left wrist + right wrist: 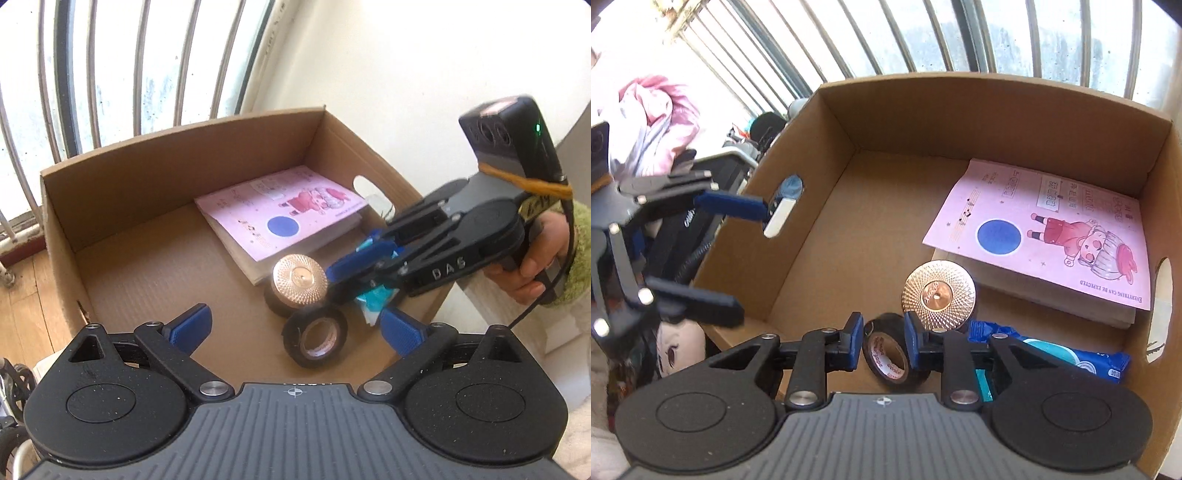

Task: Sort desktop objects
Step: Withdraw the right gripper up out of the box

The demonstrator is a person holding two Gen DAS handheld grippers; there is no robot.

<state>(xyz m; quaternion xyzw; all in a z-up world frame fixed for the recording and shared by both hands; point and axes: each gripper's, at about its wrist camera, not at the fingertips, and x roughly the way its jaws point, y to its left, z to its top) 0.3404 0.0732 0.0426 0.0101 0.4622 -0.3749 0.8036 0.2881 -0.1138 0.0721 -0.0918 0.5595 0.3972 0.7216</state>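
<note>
A cardboard box (122, 173) (979, 110) holds a pink booklet (284, 214) (1041, 229), a copper-topped round jar (299, 284) (938, 295), a black tape roll (316, 338) (892, 362) and a blue snack packet (1071, 360) (376, 299). My left gripper (295, 328) is open and empty above the box's near edge. My right gripper (881, 341) reaches into the box from the right side. Its blue pads (855, 339) stand a little apart either side of the tape roll below them, holding nothing. It also shows in the left wrist view (354, 273).
A barred window (129, 66) stands behind the box. A white wall (424, 74) is at the right. Wooden floor (26, 295) lies to the left. Pink clothing (653, 122) and dark bags lie outside the box's left wall.
</note>
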